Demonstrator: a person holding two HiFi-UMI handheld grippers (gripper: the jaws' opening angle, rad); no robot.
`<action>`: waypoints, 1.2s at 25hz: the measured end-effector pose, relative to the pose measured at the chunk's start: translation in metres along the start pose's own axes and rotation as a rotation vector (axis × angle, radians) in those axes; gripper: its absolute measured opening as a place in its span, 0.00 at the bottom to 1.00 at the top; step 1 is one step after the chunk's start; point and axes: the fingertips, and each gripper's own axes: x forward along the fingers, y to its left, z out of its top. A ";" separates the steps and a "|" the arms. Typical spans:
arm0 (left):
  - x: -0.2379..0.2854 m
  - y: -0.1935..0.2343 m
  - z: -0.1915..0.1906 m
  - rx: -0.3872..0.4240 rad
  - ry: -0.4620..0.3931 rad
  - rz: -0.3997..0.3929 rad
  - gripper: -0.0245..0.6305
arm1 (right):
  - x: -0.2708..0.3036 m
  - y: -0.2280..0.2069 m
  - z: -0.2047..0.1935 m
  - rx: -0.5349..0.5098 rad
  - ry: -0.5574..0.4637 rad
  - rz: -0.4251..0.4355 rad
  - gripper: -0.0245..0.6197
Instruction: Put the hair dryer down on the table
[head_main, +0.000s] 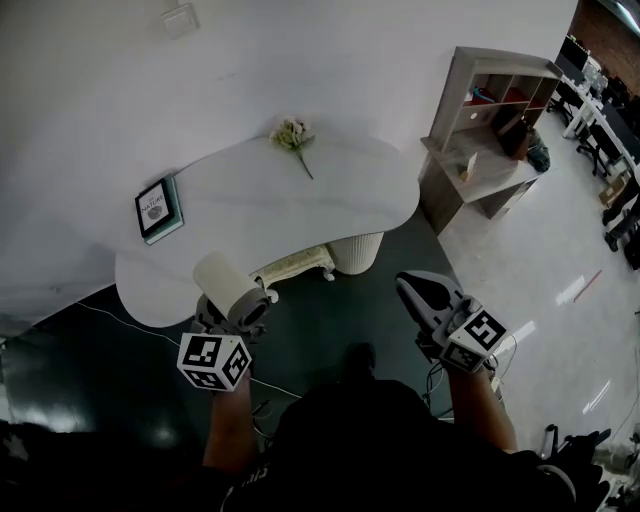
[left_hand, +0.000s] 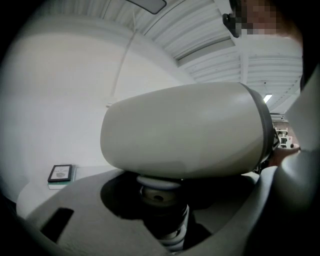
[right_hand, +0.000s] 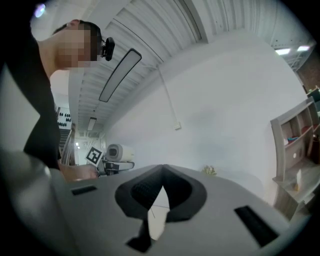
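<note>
The cream hair dryer hangs in the air just in front of the near edge of the white table. My left gripper is shut on its handle. In the left gripper view the barrel lies crosswise and fills the view, with the ribbed handle standing between the jaws of the left gripper. My right gripper floats to the right over the dark floor, shut and empty. Its jaws meet at the tip in the right gripper view, where the hair dryer shows far to the left.
On the table lie a book at the left and a flower sprig at the back. A ribbed white pedestal holds the table up. A grey shelf unit stands to the right. A cable runs across the dark floor.
</note>
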 end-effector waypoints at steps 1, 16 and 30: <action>0.011 -0.005 0.003 -0.007 0.000 -0.004 0.35 | 0.000 -0.012 0.003 0.004 -0.003 0.003 0.05; 0.098 -0.019 0.020 -0.012 0.039 0.022 0.36 | 0.023 -0.101 0.020 0.059 -0.021 0.059 0.05; 0.170 0.083 0.020 -0.066 0.019 0.033 0.36 | 0.154 -0.125 0.019 -0.032 0.125 0.117 0.05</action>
